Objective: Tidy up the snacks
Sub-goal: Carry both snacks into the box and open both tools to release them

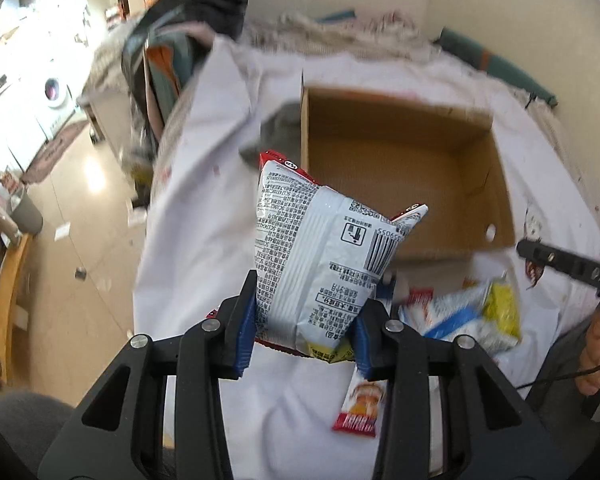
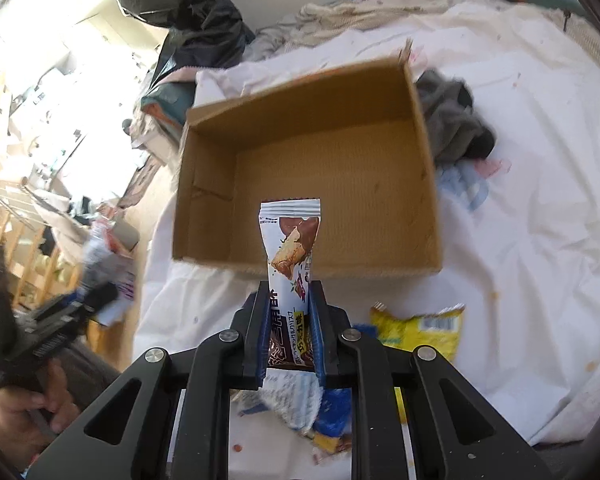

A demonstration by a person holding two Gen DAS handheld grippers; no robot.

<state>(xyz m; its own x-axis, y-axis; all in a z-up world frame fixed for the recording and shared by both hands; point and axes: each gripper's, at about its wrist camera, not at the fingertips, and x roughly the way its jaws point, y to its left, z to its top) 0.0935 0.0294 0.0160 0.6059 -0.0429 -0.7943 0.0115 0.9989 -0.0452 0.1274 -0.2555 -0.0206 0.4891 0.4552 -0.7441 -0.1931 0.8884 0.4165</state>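
Both grippers are carrying snacks toward the open cardboard box (image 2: 324,184), which is sitting empty on the white sheet (image 2: 520,220), open side up so packets can be dropped straight in.

The left gripper (image 1: 306,320) is clamping a white-backed snack bag (image 1: 320,256) by its lower end, jaws closed on the crumpled packet. The bag is standing up and out from the fingers toward twelve o'clock, its printed back facing the camera, so the puffy body is hanging free of the jaws. In the left wrist view the box (image 1: 400,168) is lying at about one o'clock from the bag, just beyond it, so the bag is probably not yet over the opening, though the fisheye makes that hard to tell.

The right gripper (image 2: 290,332) is pinching a chocolate biscuit bar (image 2: 292,256) between narrowly set jaws, gripping the lower half of the wrapper. The bar is pointing to twelve o'clock, its top end showing against the box floor; holding it lengthwise should let it slide in cleanly on release.

Still waiting on the sheet are a yellow packet (image 2: 420,328) at three o'clock of the right gripper, a blue-and-white packet (image 1: 460,312) and a red stick sachet (image 1: 360,408) at five o'clock of the left gripper. A grey cloth (image 2: 456,120) is lying against the box's side.
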